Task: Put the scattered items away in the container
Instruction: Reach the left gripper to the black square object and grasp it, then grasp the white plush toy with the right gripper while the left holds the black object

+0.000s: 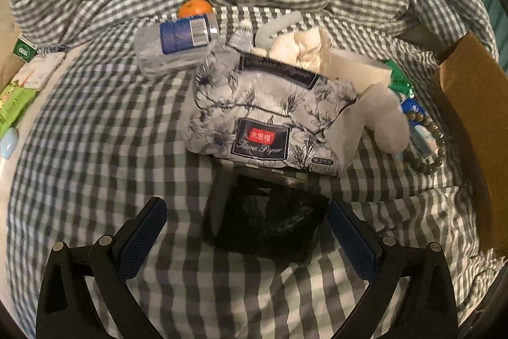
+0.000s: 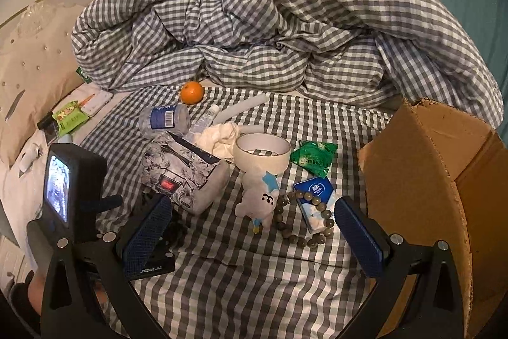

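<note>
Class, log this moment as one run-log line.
left claw: open, at black box | right claw: open, over beads | carton: waiting

Left wrist cam sits low and close over the checked bed, looking forward and down between its own fingers, with the tissue pack [image 1: 270, 116] filling the middle and the box [image 1: 470, 129] just clipping the right edge. Right wrist cam is higher and further back, off to the right side, facing the duvet [image 2: 285, 30] and headboard [image 2: 28, 75], so it takes in way more. It even catches the left gripper's [image 2: 104, 202] camera body at its left edge. Both views share the tissue pack [image 2: 177, 167], bottle [image 1: 171, 43] [image 2: 165, 118], orange [image 1: 195, 8] [image 2: 191, 92], beads [image 1: 435, 148] [image 2: 304, 218] and box [image 2: 422, 177].
</note>
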Action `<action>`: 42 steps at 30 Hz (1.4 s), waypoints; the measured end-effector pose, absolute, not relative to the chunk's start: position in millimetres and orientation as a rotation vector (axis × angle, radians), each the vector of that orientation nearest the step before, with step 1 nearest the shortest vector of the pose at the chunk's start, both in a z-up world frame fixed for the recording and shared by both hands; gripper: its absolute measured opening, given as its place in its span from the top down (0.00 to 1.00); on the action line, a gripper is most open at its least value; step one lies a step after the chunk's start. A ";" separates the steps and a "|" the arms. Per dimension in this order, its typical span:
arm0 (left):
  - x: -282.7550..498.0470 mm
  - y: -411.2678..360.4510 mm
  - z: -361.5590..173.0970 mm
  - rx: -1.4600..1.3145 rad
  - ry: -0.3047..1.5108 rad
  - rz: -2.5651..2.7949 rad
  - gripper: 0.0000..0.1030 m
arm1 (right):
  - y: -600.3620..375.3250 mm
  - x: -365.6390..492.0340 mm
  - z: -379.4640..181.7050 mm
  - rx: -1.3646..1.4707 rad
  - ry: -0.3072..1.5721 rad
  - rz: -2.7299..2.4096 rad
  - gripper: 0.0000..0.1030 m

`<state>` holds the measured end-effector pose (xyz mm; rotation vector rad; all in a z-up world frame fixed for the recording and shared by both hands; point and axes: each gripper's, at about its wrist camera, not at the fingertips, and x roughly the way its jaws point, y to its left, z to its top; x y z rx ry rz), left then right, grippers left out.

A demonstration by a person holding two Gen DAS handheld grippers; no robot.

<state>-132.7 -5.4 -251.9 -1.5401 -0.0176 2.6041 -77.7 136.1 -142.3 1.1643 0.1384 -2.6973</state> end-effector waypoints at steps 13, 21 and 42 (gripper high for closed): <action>-136.2 -11.0 -270.3 -1.514 -0.083 2.629 0.17 | 138.0 -92.9 -166.1 1.242 0.110 -2.650 0.00; -136.5 -28.9 -254.4 -1.484 -0.187 2.663 0.25 | 139.4 -108.6 -182.9 1.293 0.101 -2.625 0.00; -136.1 -62.8 -221.1 -1.406 -0.245 2.758 0.25 | 130.2 -164.7 -240.6 1.479 0.119 -2.537 0.49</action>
